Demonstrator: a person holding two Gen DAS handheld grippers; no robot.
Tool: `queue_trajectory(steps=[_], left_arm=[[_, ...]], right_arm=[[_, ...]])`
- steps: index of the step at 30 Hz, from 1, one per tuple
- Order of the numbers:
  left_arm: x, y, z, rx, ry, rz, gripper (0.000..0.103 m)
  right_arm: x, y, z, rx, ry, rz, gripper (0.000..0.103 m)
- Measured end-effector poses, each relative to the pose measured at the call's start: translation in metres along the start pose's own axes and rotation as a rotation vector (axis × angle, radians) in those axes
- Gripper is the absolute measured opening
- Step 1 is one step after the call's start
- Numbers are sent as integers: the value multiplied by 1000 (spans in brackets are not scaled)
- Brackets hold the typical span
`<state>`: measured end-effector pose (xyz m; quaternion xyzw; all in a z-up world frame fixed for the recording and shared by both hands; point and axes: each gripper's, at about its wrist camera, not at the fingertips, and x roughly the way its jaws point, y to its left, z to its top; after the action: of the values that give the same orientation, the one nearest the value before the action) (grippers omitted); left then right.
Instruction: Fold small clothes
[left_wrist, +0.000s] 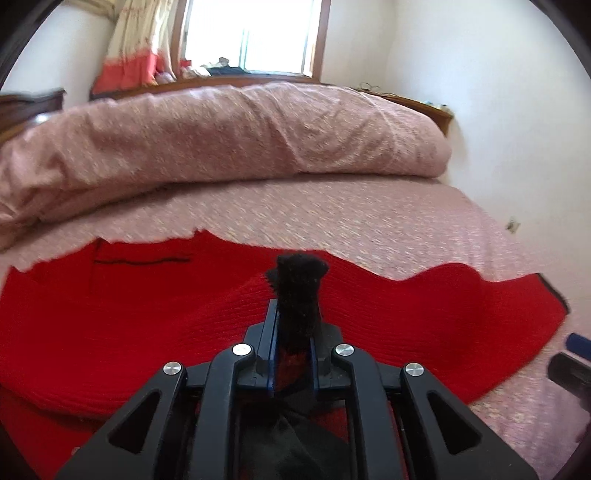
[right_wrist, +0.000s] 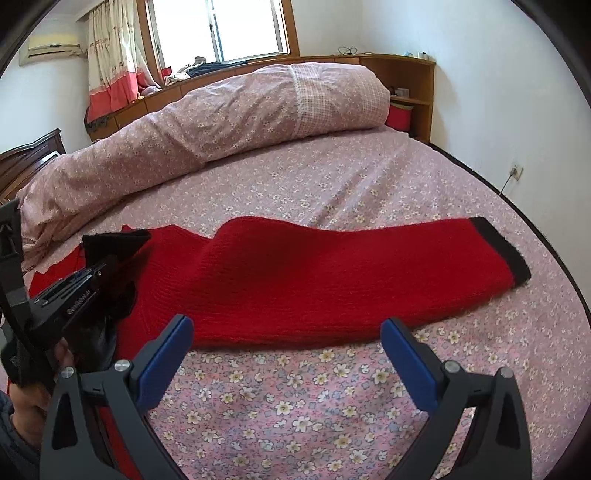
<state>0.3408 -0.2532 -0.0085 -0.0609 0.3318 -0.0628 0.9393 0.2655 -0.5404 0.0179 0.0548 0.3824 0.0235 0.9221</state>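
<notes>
Between the fingers of my left tongs (left_wrist: 291, 332) sits a pinch of black knit, the black trim (left_wrist: 299, 291) of the red sweater (right_wrist: 295, 280), clenched tight with a tuft standing up past the tips. From the right wrist view I see those same tongs off to my left, lifting that dark edge a little above the bedspread (right_wrist: 295, 387). My right tongs (right_wrist: 288, 354) are released, blue pads wide apart, hovering just short of the sweater's near edge and touching nothing. The sweater lies ahead of both tongs, spread across the flowered bedspread, with one long red part running off to the right and ending in a black cuff (right_wrist: 502, 251); beyond it, well apart, is a rolled quilt (right_wrist: 221, 110). I judge this knit to be soft, light and floppy: it will sag and drape from any single pinch and will not hold a crease by itself. The ribbed wool looks grippy, not slippery, so a hold should keep, though the loose weave may stretch if I drag it. The firmer black bands seem the best places to take it, so I would reach the right tongs toward the cuff and carry both edges over together.
</notes>
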Motion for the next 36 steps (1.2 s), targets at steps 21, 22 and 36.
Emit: queue_trajectory(steps=[21, 22, 36], left_arm=[[-61, -48, -15, 58, -109, 18, 27], [-62, -48, -11, 66, -138, 76, 30], [12, 5, -29, -152, 97, 285, 40]], right_arm=[[-7, -118, -4, 440, 24, 239, 103], [-9, -132, -5, 481, 8, 241, 103], [24, -245, -15, 863, -92, 358, 103]])
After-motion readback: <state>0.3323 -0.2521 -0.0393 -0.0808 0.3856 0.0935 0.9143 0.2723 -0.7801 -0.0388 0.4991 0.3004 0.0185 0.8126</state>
